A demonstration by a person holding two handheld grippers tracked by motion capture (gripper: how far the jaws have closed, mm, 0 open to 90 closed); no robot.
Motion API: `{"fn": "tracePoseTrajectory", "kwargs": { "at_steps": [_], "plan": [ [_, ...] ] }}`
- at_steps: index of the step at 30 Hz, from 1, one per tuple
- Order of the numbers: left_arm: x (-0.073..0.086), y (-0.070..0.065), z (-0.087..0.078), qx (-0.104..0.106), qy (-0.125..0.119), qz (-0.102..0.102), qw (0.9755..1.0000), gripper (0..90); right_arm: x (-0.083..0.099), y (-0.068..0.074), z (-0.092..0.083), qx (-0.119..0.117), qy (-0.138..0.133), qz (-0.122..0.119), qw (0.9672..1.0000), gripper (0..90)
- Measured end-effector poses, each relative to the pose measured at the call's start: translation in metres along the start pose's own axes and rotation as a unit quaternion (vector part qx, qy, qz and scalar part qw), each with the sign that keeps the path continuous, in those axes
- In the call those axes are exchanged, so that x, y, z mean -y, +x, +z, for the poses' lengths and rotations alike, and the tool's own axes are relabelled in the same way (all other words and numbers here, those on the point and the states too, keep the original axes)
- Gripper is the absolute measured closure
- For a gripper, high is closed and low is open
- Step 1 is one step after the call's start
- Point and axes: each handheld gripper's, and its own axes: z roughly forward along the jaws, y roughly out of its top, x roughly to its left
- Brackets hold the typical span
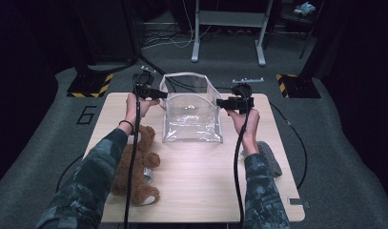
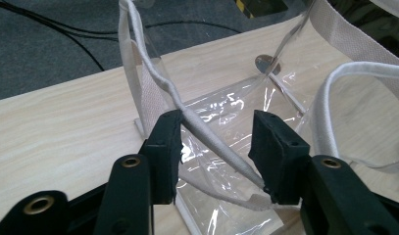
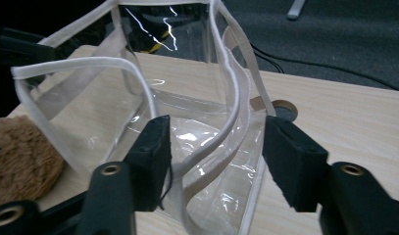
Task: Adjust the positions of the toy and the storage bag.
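A clear plastic bag point(image 1: 191, 114) with white fabric trim stands on the wooden table point(image 1: 206, 191), its mouth wide. My left gripper point(image 1: 164, 94) is at the bag's left top edge and my right gripper point(image 1: 219, 102) at its right top edge. In the left gripper view the jaws point(image 2: 219, 120) stand apart with a white trim strip point(image 2: 207, 134) running slantwise between them, unpinched. In the right gripper view the gripper point(image 3: 219, 126) also stands apart, with the bag's curved trim point(image 3: 231, 117) between the pads. A brown teddy bear point(image 1: 137, 167) lies at the front left under the left forearm.
A grey fuzzy item point(image 1: 270, 157) lies by the right forearm near the table's right edge. The bear's fur point(image 3: 20, 156) is at the left in the right gripper view. A round hole point(image 3: 281, 108) sits in the tabletop behind the bag. Cables and stand legs point(image 1: 228, 28) occupy the floor beyond.
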Motion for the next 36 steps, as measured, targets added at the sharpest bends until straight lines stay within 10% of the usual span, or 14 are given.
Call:
{"fn": "tracePoseTrajectory", "kwargs": {
  "at_steps": [12,36],
  "plan": [
    [0.002,-0.001,-0.001,0.004,-0.001,0.008,1.0000,78.8,-0.003,0.002,0.020,0.036,0.024,0.010,0.9990,87.2],
    [0.039,-0.018,-0.036,0.058,0.020,-0.024,0.9978,73.0,0.039,0.000,-0.031,0.035,0.032,-0.024,0.9986,88.1]
  ]
}}
